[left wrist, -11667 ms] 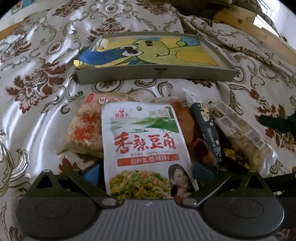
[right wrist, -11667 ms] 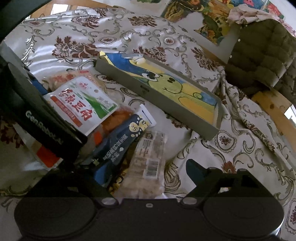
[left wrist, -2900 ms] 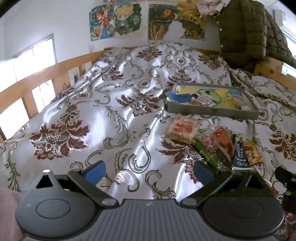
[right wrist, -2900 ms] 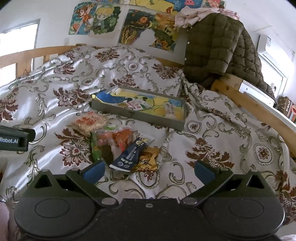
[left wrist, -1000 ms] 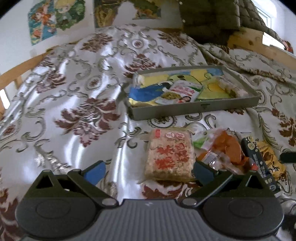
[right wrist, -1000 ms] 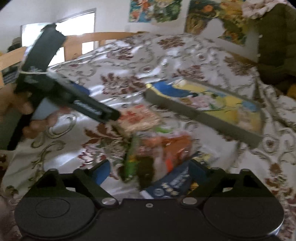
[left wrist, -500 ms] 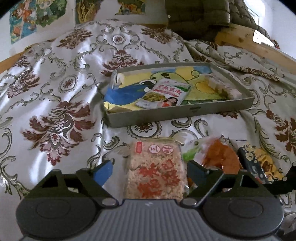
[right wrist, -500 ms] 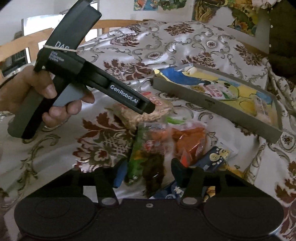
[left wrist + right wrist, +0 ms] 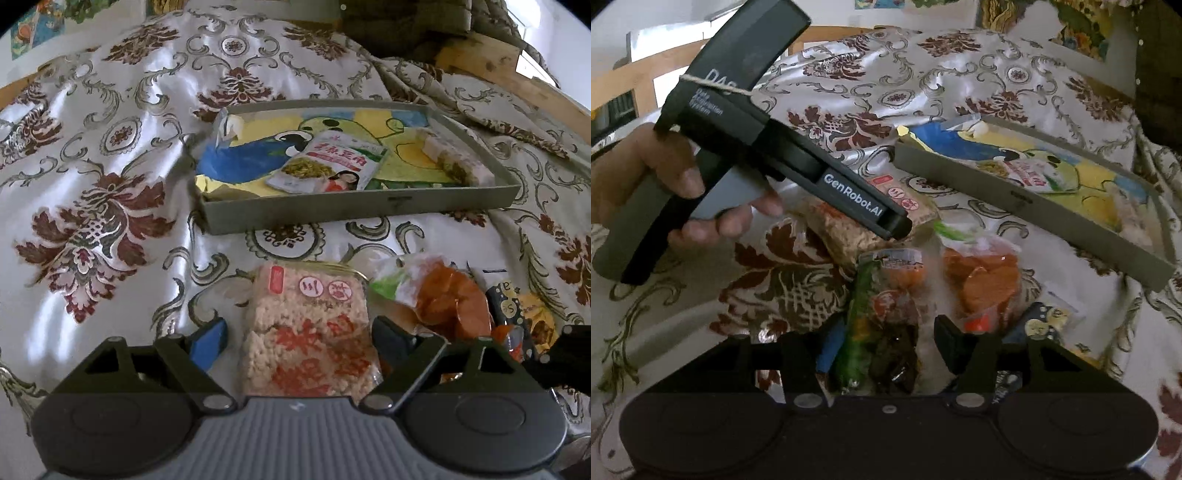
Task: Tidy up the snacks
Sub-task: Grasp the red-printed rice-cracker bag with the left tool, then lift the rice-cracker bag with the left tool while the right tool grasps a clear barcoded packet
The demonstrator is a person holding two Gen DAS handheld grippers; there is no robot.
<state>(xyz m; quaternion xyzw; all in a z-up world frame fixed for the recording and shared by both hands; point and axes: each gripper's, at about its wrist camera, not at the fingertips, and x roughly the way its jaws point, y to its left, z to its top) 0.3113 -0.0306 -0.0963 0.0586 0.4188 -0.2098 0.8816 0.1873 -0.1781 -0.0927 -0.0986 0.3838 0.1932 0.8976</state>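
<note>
A clear pack of rice crackers [image 9: 310, 332] with red print lies on the bedspread. My left gripper [image 9: 299, 338] straddles it, jaws open, and a gap shows at the blue pad. In the right wrist view that gripper [image 9: 897, 225] hovers over the same pack [image 9: 849, 232], held by a hand [image 9: 683, 177]. My right gripper [image 9: 886, 343] is around a green and dark snack bag [image 9: 879, 325]. Its pads touch both sides of the bag while the jaws are opening slightly. The grey tray [image 9: 354, 210] holds a white pouch [image 9: 328, 162] and a pale bar [image 9: 454, 158].
An orange chips bag [image 9: 982, 273] lies right of the held bag, beside a dark blue pack [image 9: 1041, 325] and a yellow pack [image 9: 539, 317]. The tray [image 9: 1015, 195] stands just beyond the pile. A wooden bed rail [image 9: 498, 70] runs at the far right.
Both grippers have dropped closer to the snack pile. The right jaws have narrowed around the green and dark bag. The left jaws have narrowed a little around the rice cracker pack.
</note>
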